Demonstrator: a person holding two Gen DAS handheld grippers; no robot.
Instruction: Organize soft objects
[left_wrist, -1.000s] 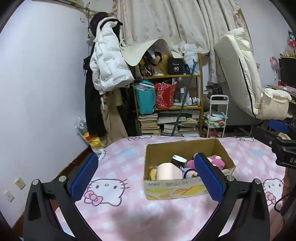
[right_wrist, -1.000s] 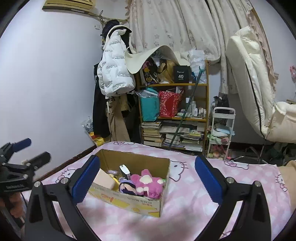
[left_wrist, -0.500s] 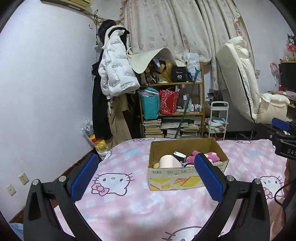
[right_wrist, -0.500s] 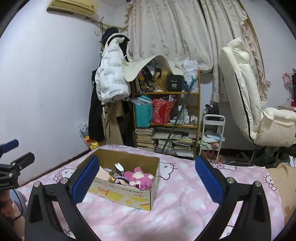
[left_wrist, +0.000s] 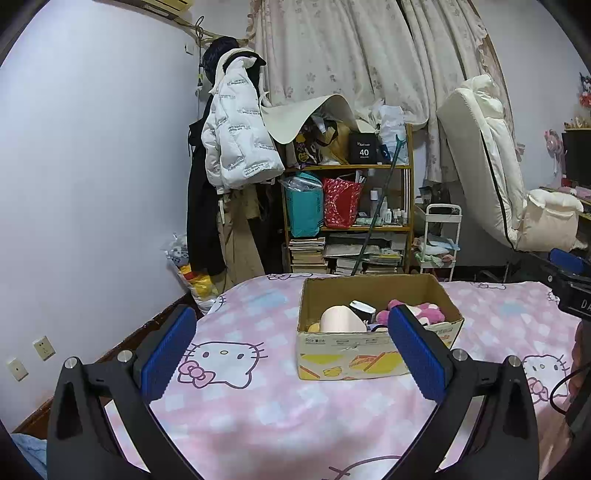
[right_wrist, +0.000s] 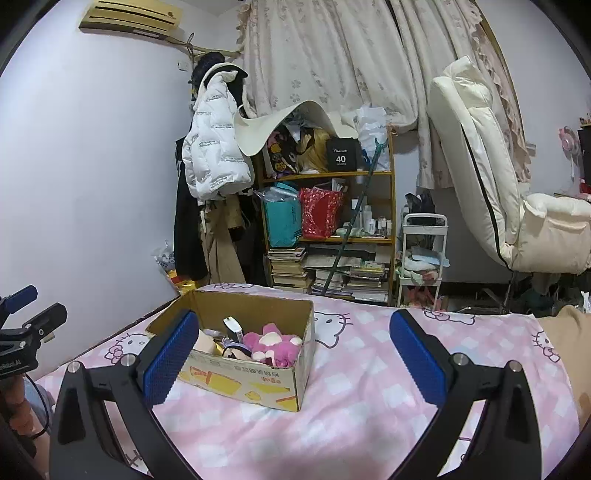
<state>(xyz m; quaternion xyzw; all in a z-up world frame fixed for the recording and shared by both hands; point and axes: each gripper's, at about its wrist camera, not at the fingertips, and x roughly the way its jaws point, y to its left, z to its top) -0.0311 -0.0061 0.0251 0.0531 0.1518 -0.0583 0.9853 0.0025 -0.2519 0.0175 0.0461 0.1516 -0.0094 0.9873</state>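
Left wrist view: my left gripper (left_wrist: 291, 347) and right gripper (right_wrist: 293, 350) both hang spread and empty short of the cardboard box (left_wrist: 373, 354) on the bed (left_wrist: 258, 406), pink plush (right_wrist: 271, 341) inside it, likely lining up a reach.

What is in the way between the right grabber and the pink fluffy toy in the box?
Only the cardboard box wall: the pink plush toy lies behind its near side. From above, nothing visible covers it. The right gripper is open and empty.
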